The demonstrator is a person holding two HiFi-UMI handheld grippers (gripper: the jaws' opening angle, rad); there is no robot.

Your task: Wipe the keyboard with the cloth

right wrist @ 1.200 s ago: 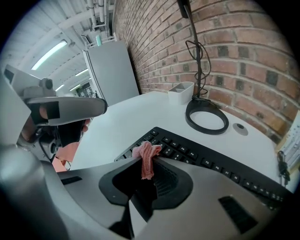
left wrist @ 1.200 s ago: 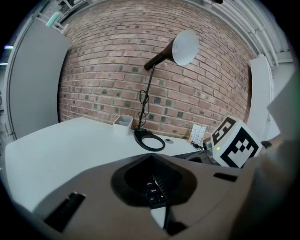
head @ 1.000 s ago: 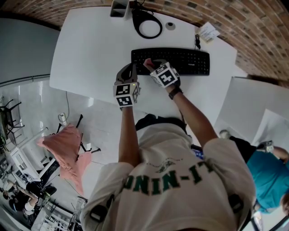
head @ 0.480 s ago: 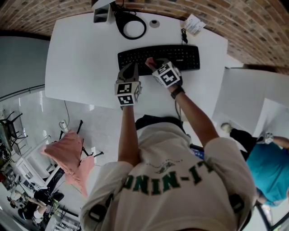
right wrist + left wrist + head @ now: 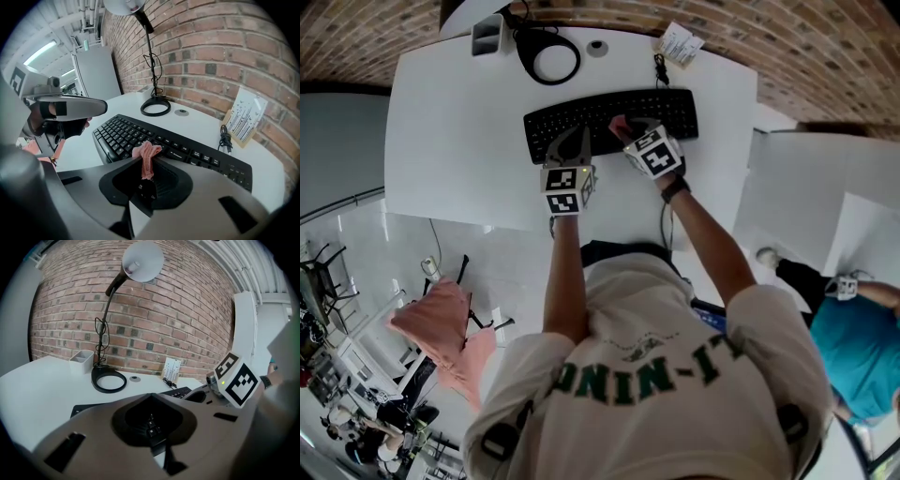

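A black keyboard [image 5: 670, 105] lies on the white table [image 5: 450, 141]; in the right gripper view it [image 5: 117, 133] stretches across the middle. My right gripper [image 5: 623, 129] is shut on a small pink cloth [image 5: 618, 123], whose bunched end [image 5: 146, 157] rests on the keys near the keyboard's centre. My left gripper [image 5: 572, 142] is shut on nothing and hovers at the keyboard's front left part, keys [image 5: 86, 407] showing beyond its jaws. The right gripper [image 5: 234, 378] sits just to its right.
Behind the keyboard stand a desk lamp with a ring base [image 5: 548, 61], a white pen holder [image 5: 487, 36], a small round disc [image 5: 597, 45], a printed card [image 5: 678, 42] and a coiled cable [image 5: 659, 67]. Brick wall [image 5: 187, 324] behind. The table's front edge runs just below the grippers.
The right gripper has dragged the pink cloth rightward along the keys, from the keyboard's left part to near its centre. The left gripper has shifted right with it.
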